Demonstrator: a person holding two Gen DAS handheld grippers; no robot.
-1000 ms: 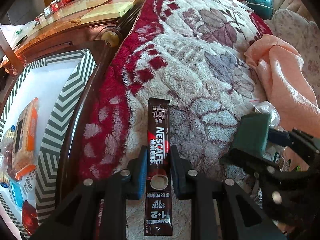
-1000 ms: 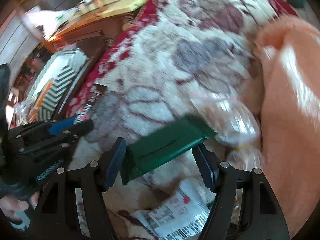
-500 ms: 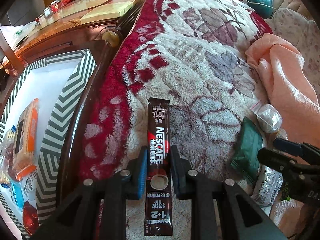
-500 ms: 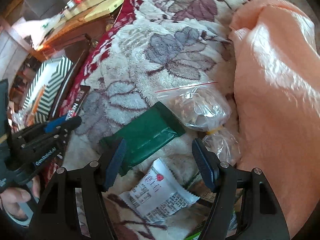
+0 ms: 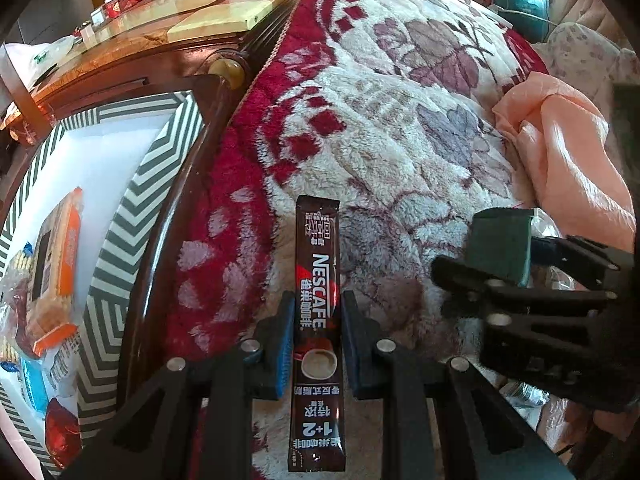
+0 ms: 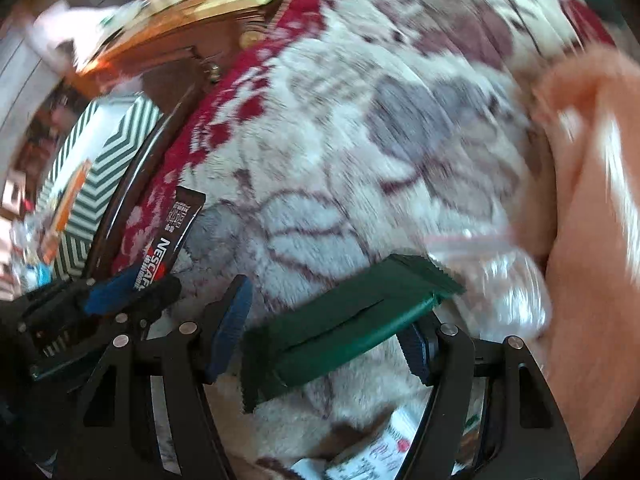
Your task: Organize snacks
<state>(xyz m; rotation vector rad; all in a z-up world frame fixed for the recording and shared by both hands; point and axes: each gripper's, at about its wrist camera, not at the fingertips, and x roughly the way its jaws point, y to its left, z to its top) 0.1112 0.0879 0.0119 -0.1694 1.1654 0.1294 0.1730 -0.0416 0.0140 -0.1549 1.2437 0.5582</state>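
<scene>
Evidently mid-carry, the left gripper (image 5: 314, 336) pinches a dark brown Nescafé coffee stick (image 5: 318, 320) and the right gripper (image 6: 320, 334) a flat green packet (image 6: 344, 328) above the fleece floral blanket (image 5: 400, 140), both needing delivery into the chevron-striped box (image 5: 132, 208).

Open blanket (image 5: 400, 152) ahead — striped box (image 5: 132, 216) walls the left, peach cloth (image 5: 576, 168) crowds the right.
</scene>
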